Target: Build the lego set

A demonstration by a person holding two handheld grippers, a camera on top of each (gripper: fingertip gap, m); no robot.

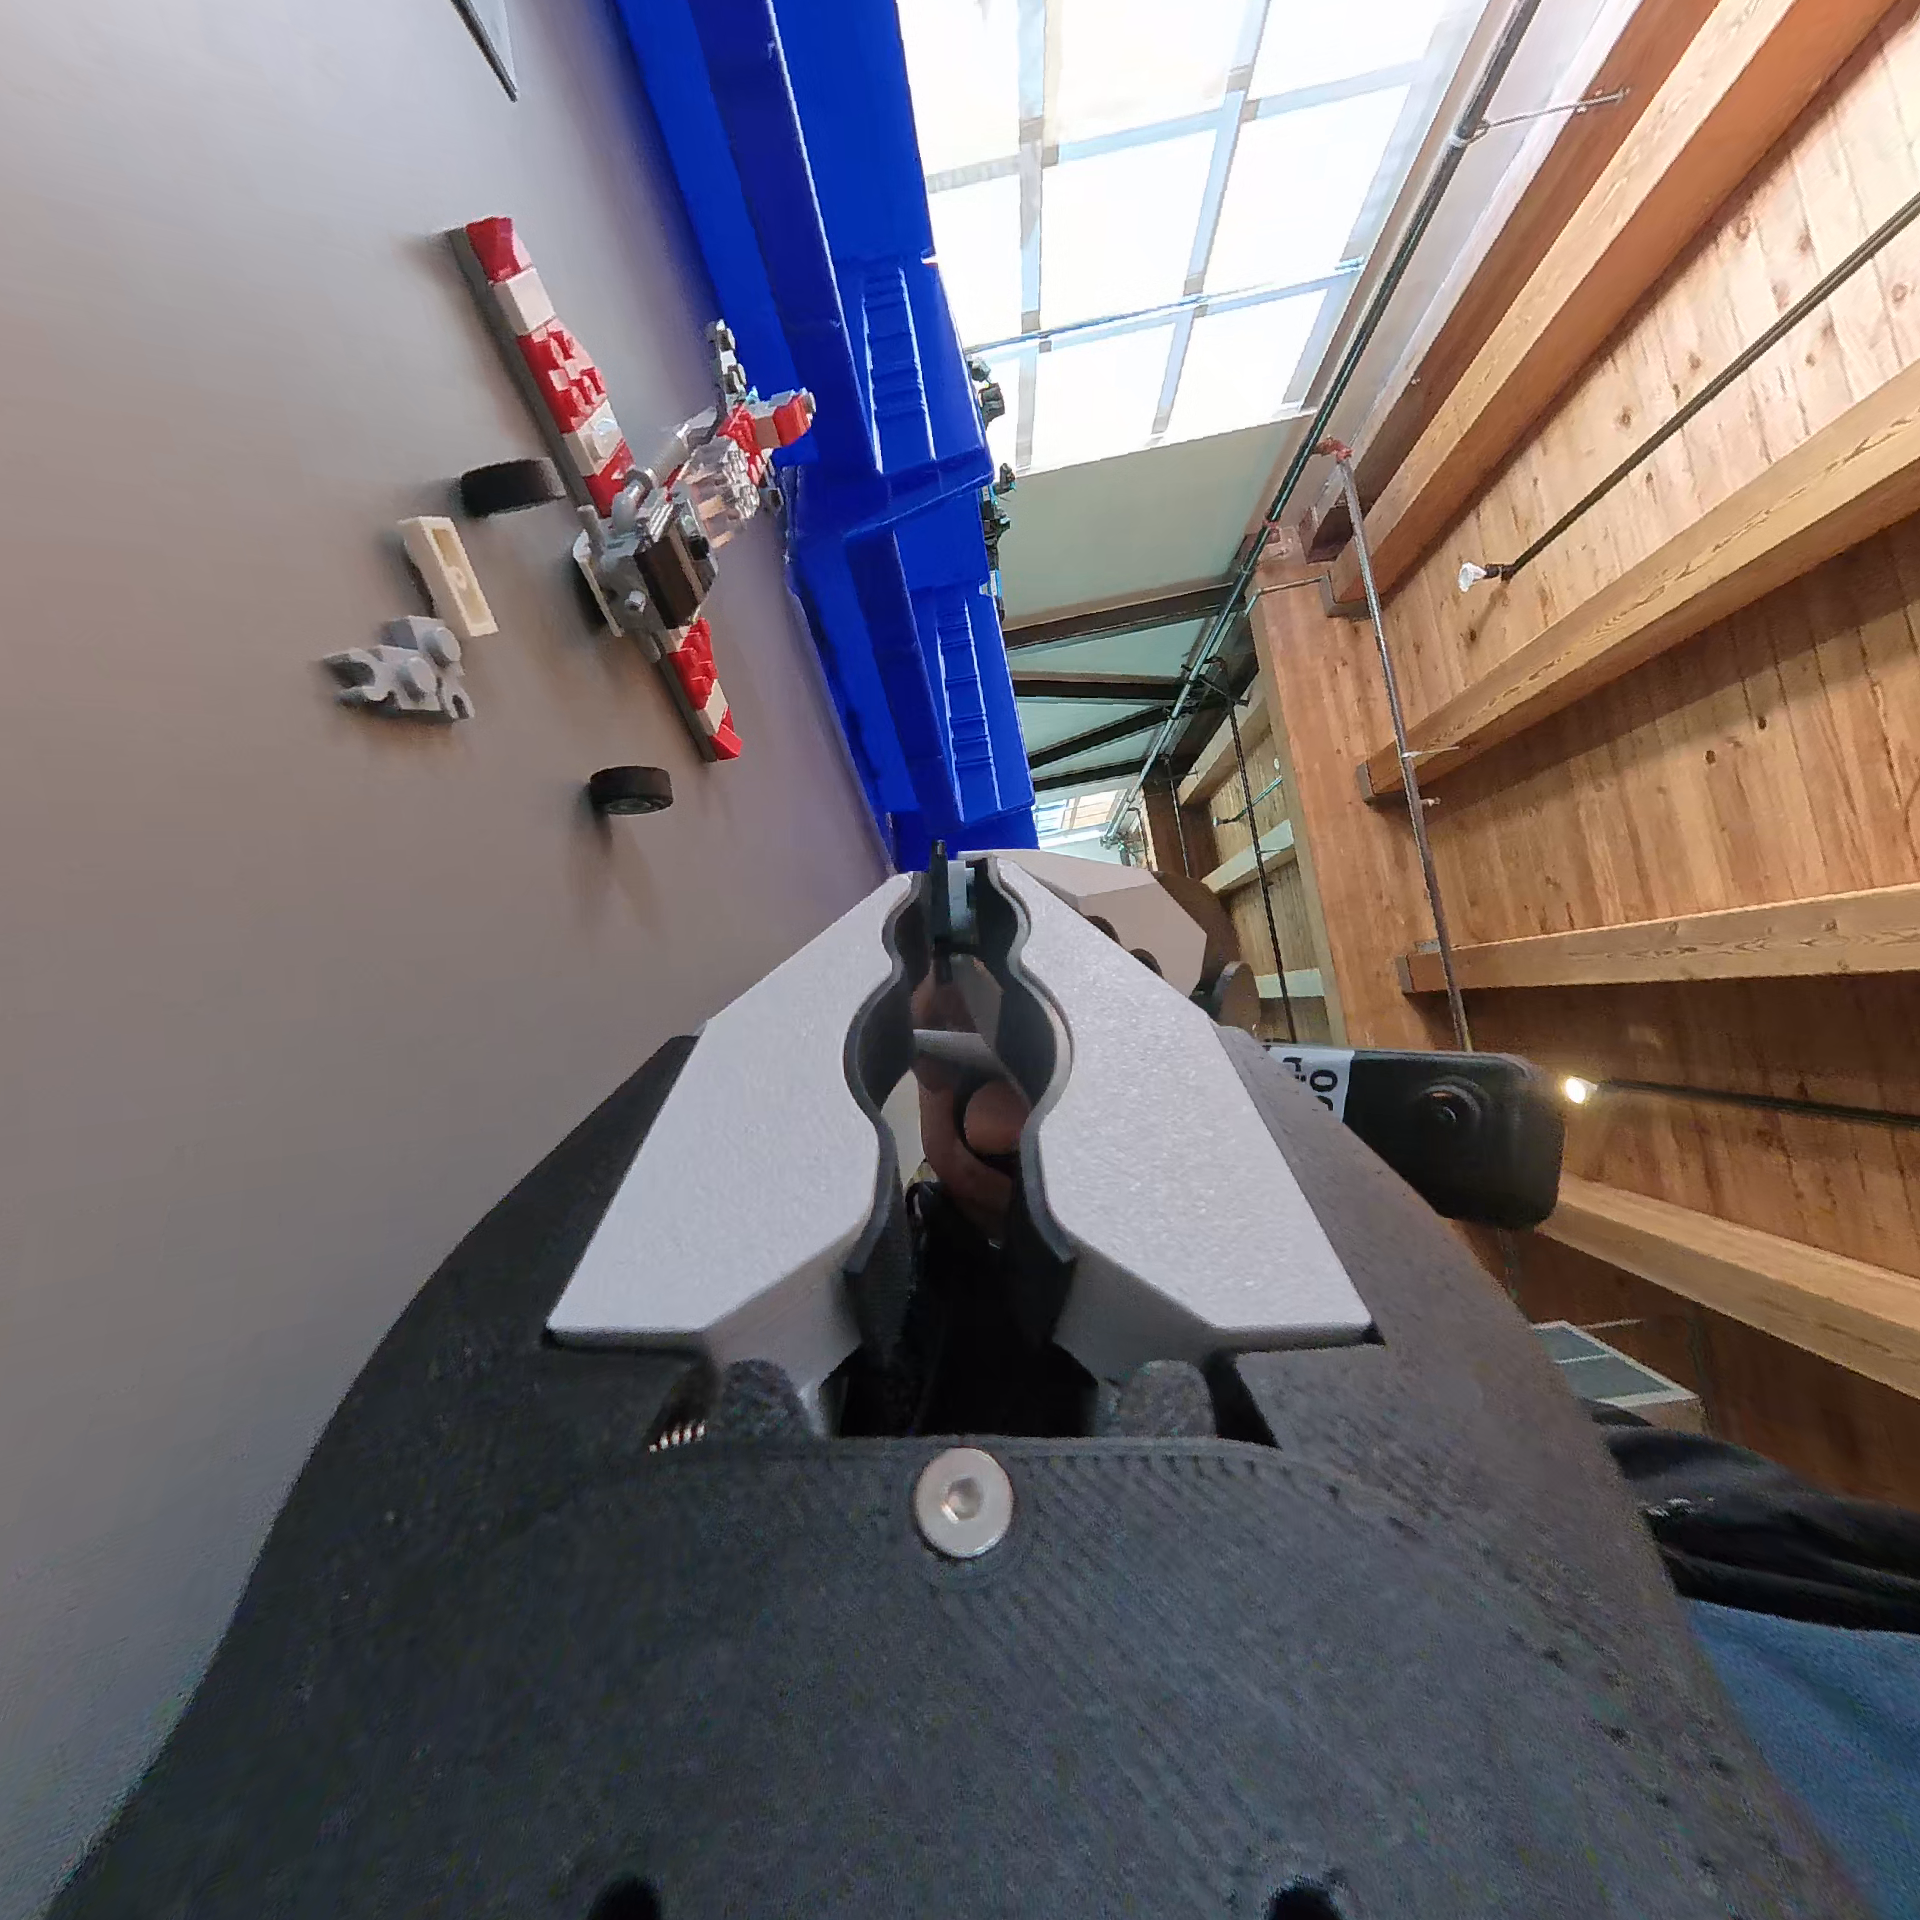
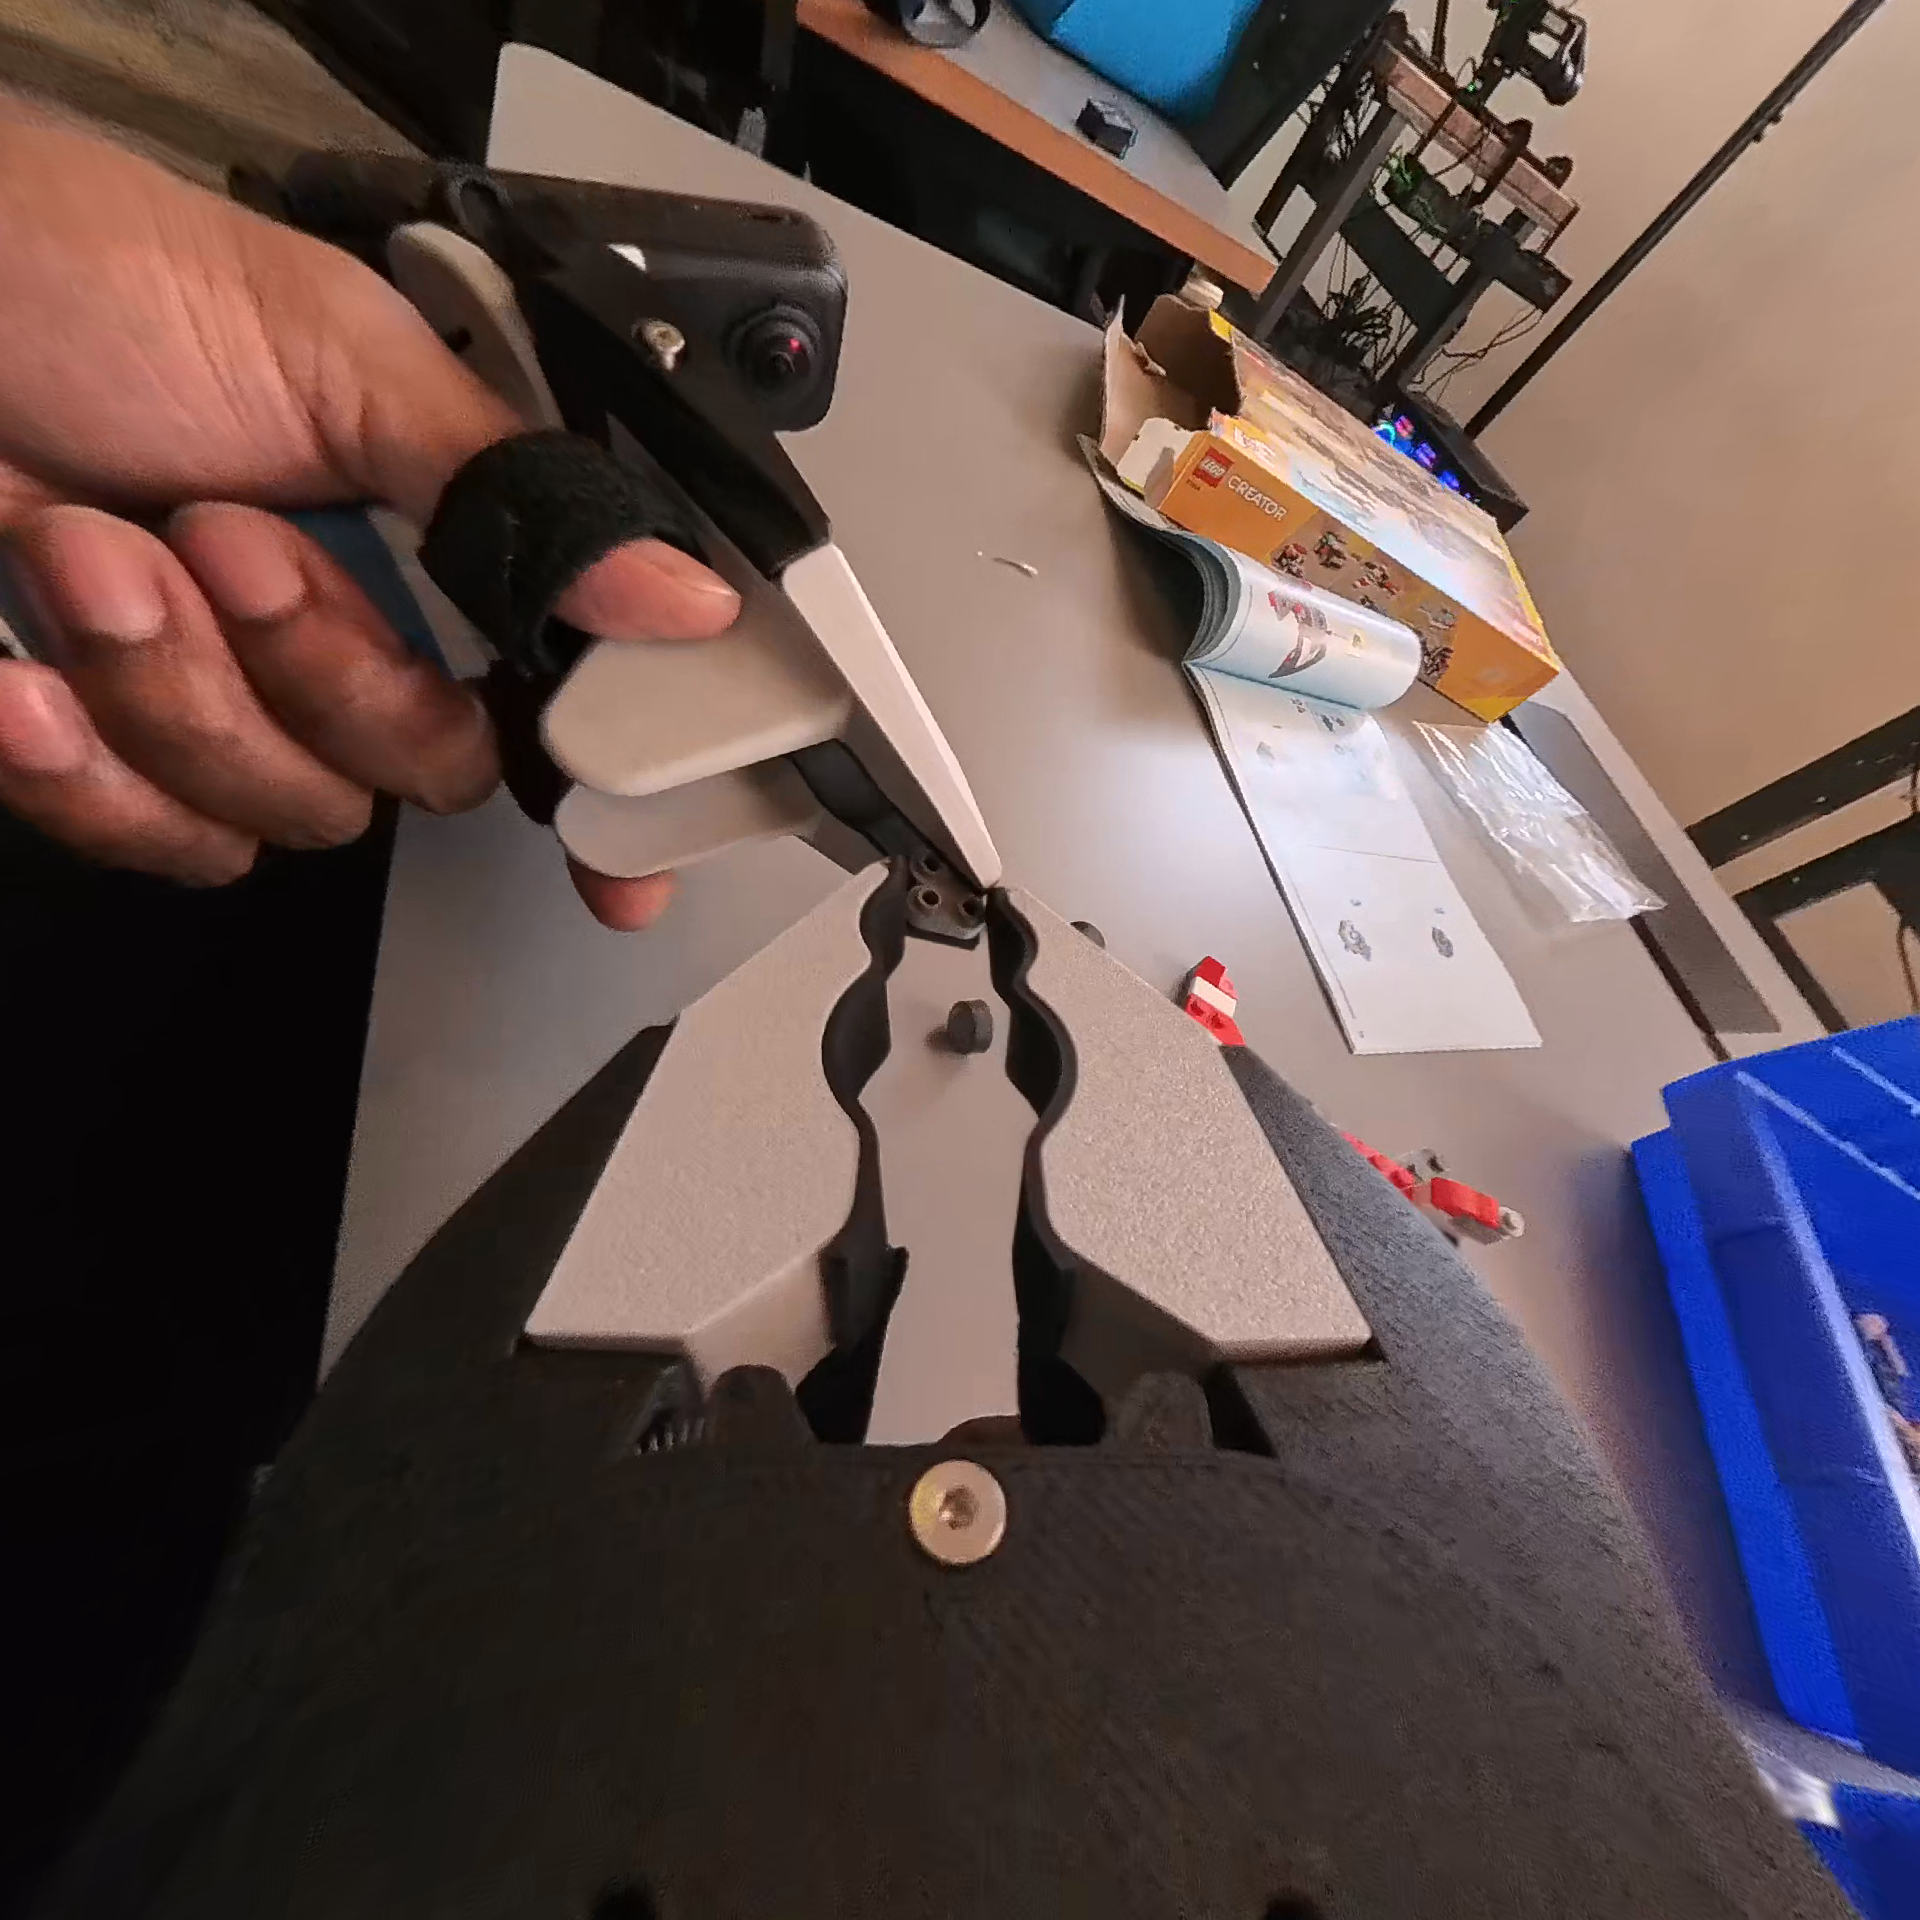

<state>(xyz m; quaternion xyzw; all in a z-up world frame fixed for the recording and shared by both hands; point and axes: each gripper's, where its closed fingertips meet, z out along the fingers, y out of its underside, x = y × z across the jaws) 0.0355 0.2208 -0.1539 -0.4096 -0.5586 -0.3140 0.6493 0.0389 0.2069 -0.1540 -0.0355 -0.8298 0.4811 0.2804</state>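
Left wrist view, left to right: grey table bearing one grey plate cluster, one white brick, two black wheels, one red-and-white plane model, then blue bins and a wooden wall; left gripper clamped on a small dark plate at its tips. Right wrist view, left to right: one hand squeezing the left gripper, right gripper pinching the same small dark plate, one wheel beyond on the table, one booklet, one yellow box, one plastic bag, one blue bin.
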